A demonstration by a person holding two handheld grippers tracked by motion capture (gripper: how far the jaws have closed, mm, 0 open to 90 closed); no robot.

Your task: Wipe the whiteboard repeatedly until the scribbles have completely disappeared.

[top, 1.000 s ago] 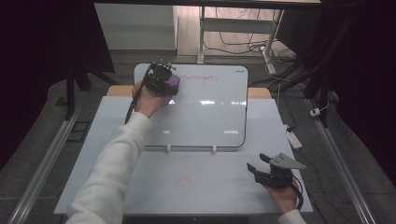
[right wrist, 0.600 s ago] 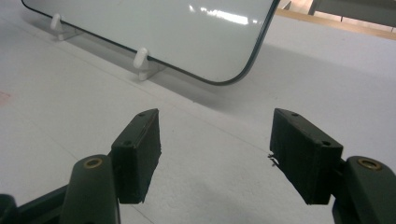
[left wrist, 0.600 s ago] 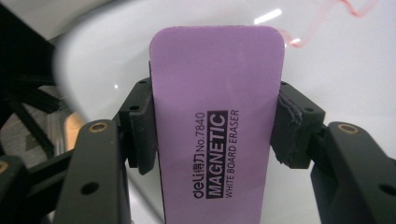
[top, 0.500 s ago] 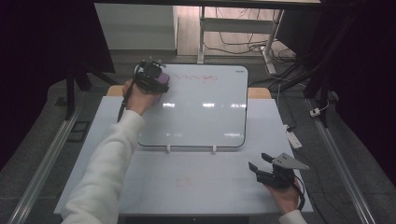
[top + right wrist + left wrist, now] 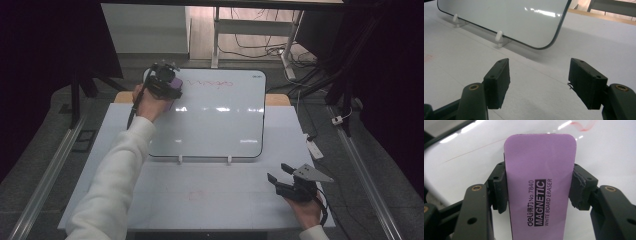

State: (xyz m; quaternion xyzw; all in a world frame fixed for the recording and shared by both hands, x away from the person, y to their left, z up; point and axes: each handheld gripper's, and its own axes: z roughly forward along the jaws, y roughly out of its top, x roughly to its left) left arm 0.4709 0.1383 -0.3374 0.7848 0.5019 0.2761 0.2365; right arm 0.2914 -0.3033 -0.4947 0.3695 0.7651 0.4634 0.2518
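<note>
While the red scribble (image 5: 212, 83) is still plain along the top of the whiteboard (image 5: 215, 125), we judge the wiping barely begun, with nearly all of the writing left to clear. Going from largest to smallest: the tabletop (image 5: 210, 195) carries the whiteboard, which leans on two small white feet (image 5: 180, 160) toward twelve o'clock from us; most of its face looks clean and glossy. At the board's eleven o'clock corner our left claw (image 5: 167, 85) pinches the purple magnetic eraser (image 5: 540, 182) by its long sides, and in the left gripper view it sits against the white surface, with a bit of red line just beyond it at one o'clock. We cannot tell whether its felt is pressed flat. Our right claw (image 5: 539, 82) rests spread and empty low at five o'clock on the tabletop, well apart from the board. A faint red smudge (image 5: 195, 194) also marks the tabletop near six o'clock.
</note>
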